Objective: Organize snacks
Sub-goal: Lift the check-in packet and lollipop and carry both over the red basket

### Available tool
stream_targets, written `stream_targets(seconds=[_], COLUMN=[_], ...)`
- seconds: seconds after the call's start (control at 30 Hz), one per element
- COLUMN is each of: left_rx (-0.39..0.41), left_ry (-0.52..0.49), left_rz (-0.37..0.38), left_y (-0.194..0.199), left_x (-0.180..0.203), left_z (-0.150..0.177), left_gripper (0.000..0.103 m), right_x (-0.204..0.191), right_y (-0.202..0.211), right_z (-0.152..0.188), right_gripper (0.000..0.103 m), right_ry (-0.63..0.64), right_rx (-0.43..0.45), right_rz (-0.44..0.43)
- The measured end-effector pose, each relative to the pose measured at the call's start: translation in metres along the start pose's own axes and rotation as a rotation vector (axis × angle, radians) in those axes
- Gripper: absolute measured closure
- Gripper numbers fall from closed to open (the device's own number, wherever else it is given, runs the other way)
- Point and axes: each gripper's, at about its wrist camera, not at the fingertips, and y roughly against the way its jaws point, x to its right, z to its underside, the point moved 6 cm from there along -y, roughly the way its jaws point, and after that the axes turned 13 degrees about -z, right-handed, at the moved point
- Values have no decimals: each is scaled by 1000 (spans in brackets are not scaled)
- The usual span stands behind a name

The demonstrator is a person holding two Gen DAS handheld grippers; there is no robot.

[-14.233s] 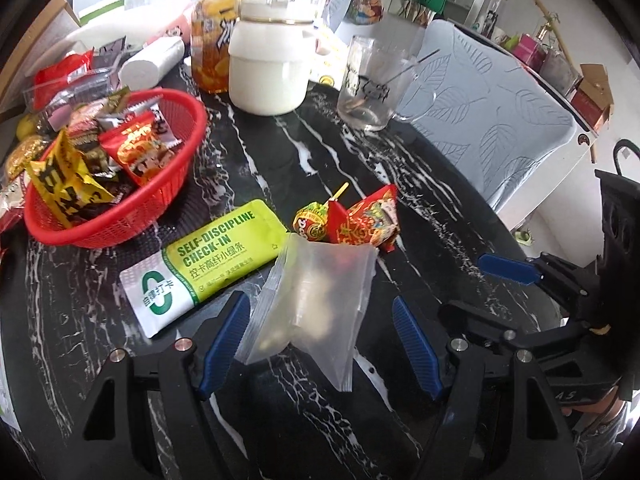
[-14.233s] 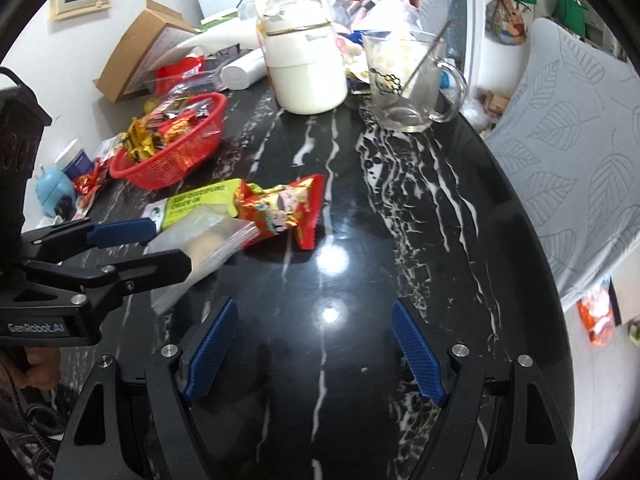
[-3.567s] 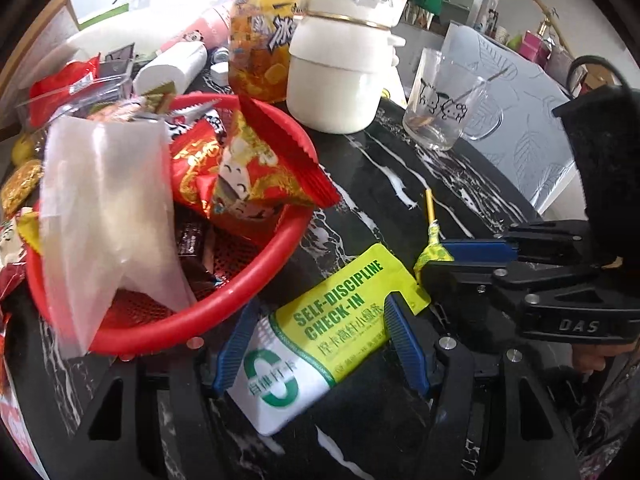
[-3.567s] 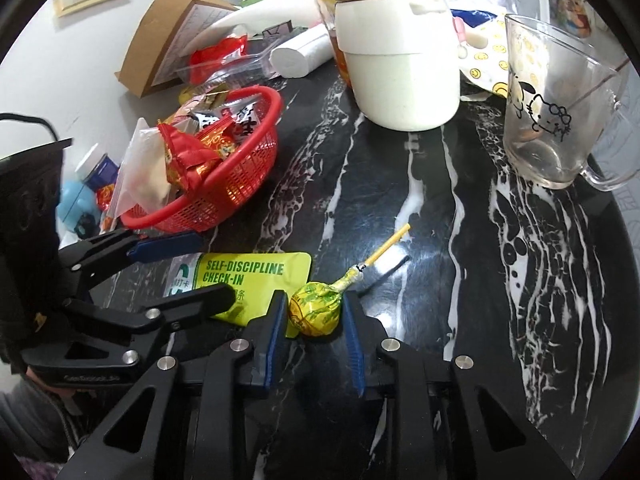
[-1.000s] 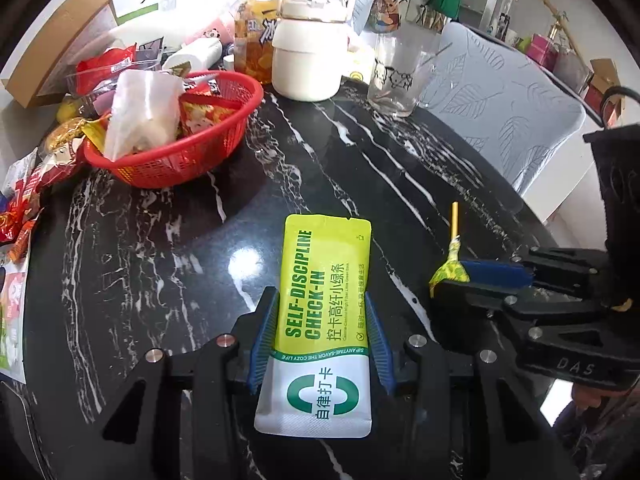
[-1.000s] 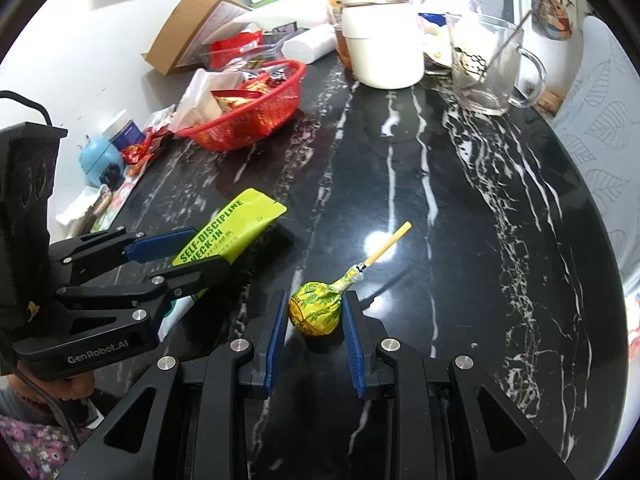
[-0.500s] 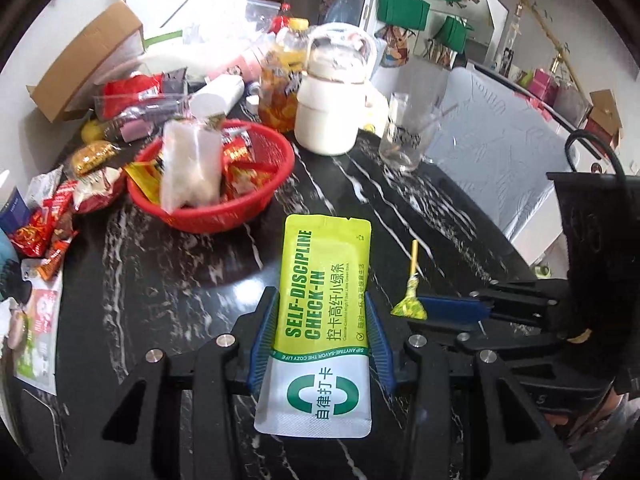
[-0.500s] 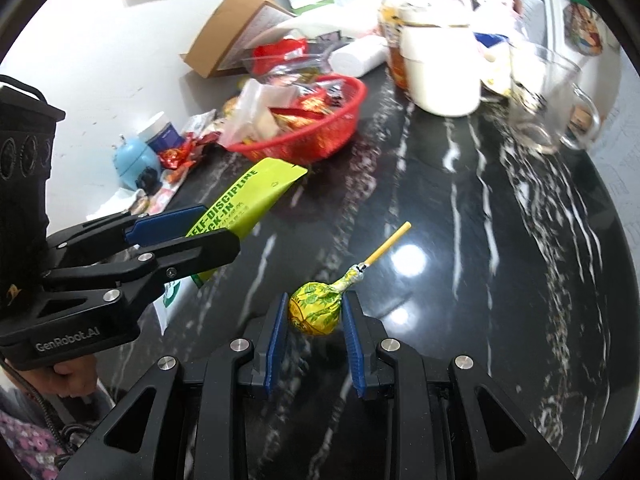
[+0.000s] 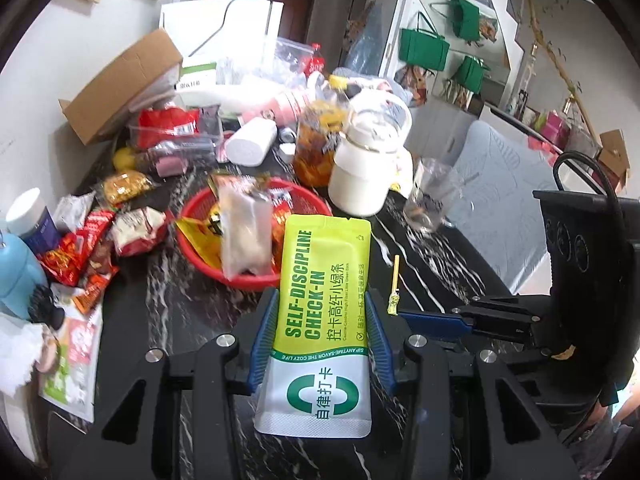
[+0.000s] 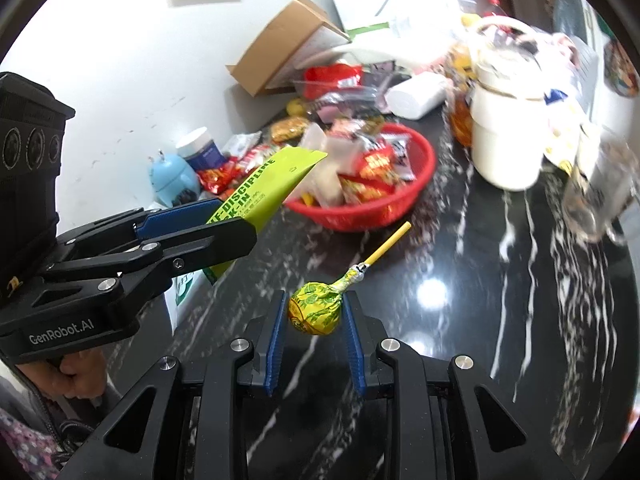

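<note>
My left gripper is shut on a yellow-green and white snack pouch, held up above the black marble table. The pouch also shows in the right wrist view, sticking out of the left gripper toward the basket. My right gripper is shut on a yellow-wrapped lollipop, its stick pointing up and right. In the left wrist view the lollipop is just right of the pouch. A red basket full of snack packets lies beyond both grippers, also seen as the basket.
A white jug, a glass mug and an orange drink bottle stand behind the basket. Loose snack packets, a blue flask, a cardboard box and other clutter crowd the table's left and back. A grey chair is at right.
Both grippers have lifted from the table with their items and now look at the basket from higher up. The lollipop and the pouch stay gripped as before.
</note>
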Motion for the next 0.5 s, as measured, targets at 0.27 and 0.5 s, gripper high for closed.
stream_targets(seconds=[0.27, 0.5], left_rx=[77, 127], left_ry=[11, 9], left_rz=[-16, -24], left_y=[3, -4], left_x=[-16, -25], left_z=[-35, -68], left_gripper=[61, 61], right_x=[-3, 3], right_y=[-2, -5], right_z=[-41, -78], right_gripper=[76, 76], right_ry=[52, 89], right_rx=[38, 59], right_rz=[-12, -2])
